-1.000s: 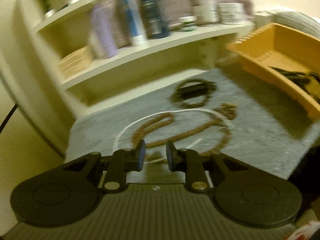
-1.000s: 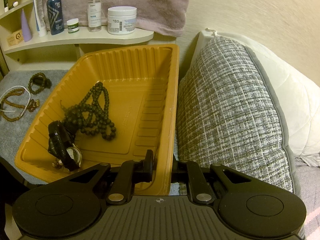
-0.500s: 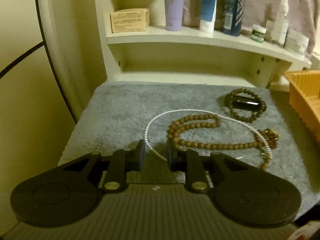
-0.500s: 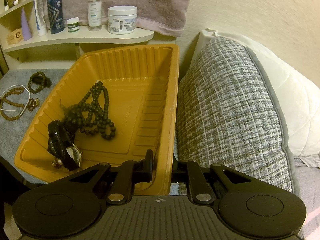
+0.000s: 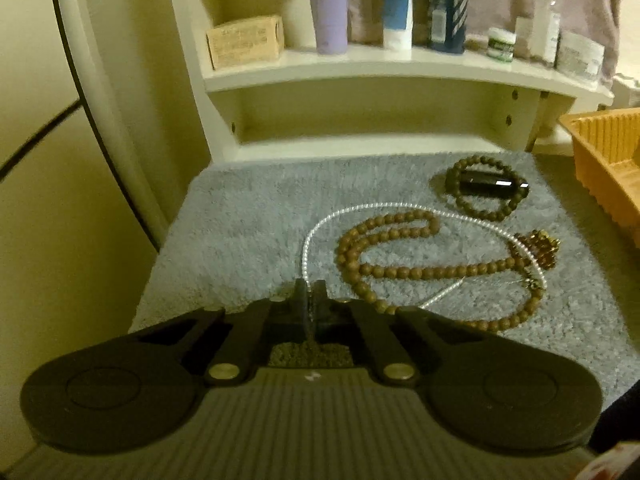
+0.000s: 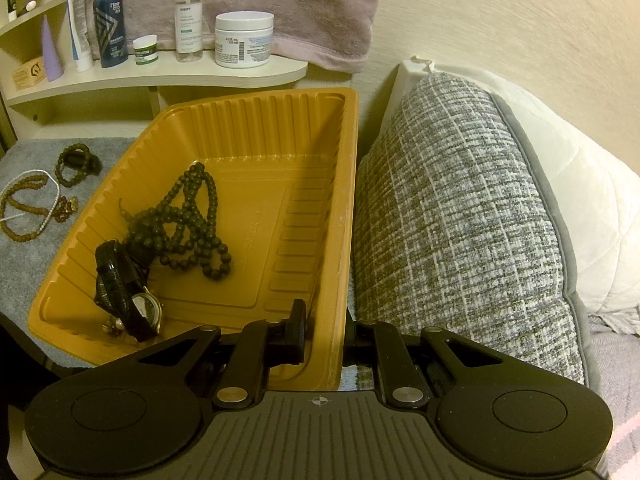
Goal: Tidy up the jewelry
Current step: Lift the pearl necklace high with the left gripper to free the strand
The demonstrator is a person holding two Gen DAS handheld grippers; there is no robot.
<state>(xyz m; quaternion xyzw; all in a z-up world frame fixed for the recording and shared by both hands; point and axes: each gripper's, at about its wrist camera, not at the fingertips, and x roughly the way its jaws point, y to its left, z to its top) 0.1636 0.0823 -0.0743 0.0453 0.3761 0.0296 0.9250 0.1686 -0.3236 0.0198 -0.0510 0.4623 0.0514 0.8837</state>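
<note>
The left gripper (image 5: 310,294) is pressed together, right where the near end of the pearl string (image 5: 320,226) meets it on the grey mat (image 5: 240,232). It looks like it pinches the string, but the pinch spot is too dark and blurry to be sure. The string curves away over the mat and loops around a brown bead necklace (image 5: 384,248). Past them lies a dark bead bracelet (image 5: 486,188) with a small black thing (image 5: 492,187) inside its ring. A little gold piece (image 5: 542,246) sits at the right end of the brown beads. The right gripper (image 6: 322,326) pinches the near right wall of the orange tray (image 6: 348,184), one finger inside and one outside. In the tray lie a heap of dark beads (image 6: 188,220) and a watch (image 6: 132,292) with a black strap. A grey pillow (image 6: 460,208) stands just beside the tray. Bottles and a jar (image 6: 243,39) stand on the shelf (image 6: 160,74) behind.
</note>
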